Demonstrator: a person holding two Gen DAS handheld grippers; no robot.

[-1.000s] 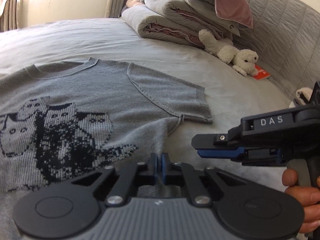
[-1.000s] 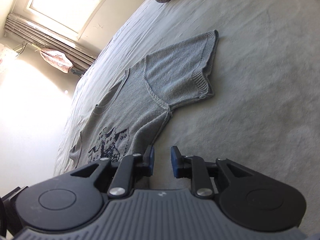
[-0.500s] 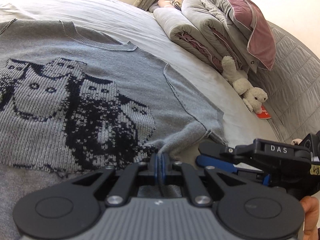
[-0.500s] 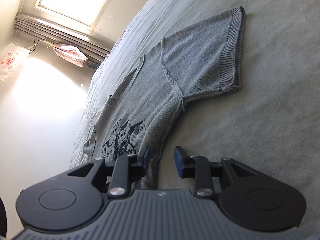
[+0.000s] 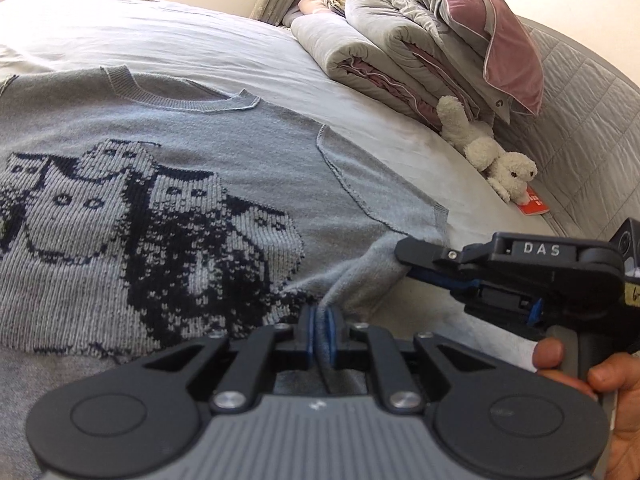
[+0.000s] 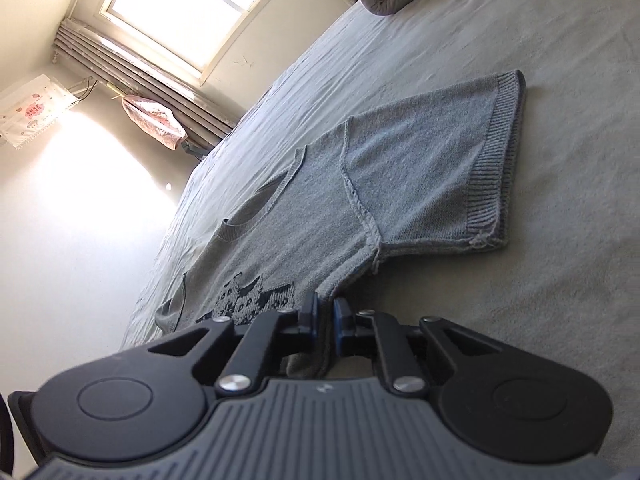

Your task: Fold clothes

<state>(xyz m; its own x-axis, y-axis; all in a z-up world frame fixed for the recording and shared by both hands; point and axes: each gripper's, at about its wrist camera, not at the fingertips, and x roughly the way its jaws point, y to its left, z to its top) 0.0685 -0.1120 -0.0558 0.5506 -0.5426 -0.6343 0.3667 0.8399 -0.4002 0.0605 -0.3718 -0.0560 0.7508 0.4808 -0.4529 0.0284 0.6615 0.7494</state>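
My left gripper is clamped on a fold of the grey knitted short-sleeved sweater with the dark cat pattern; the blue pads are pressed together with the cloth pinched up between them, and a ridge of fabric rises from the bed into the grip. My right gripper has its blue fingertips either side of the sweater's side edge, just below the armpit seam; a narrow gap shows between them with cloth lying in it, and I cannot tell whether they are pinching it yet. Seen from my left wrist, the right gripper reaches in from the right, its black body marked DAS, its tip at the same raised fold just beyond my left fingers, and my right hand wraps the handle below it.

Ahead of both grippers the sweater lies flat, front up, on the pale grey bed sheet, neck away from me, with the ribbed-cuff sleeve spread flat beyond my right gripper.

Further off, past the sleeve from my left gripper, a stack of folded grey and dusty-pink quilts sits by the quilted grey headboard. A cream plush toy lies at the foot of the stack, partly on a thin red booklet. From my right wrist, a bright window stands far beyond the sweater's neck, with a radiator beneath it.
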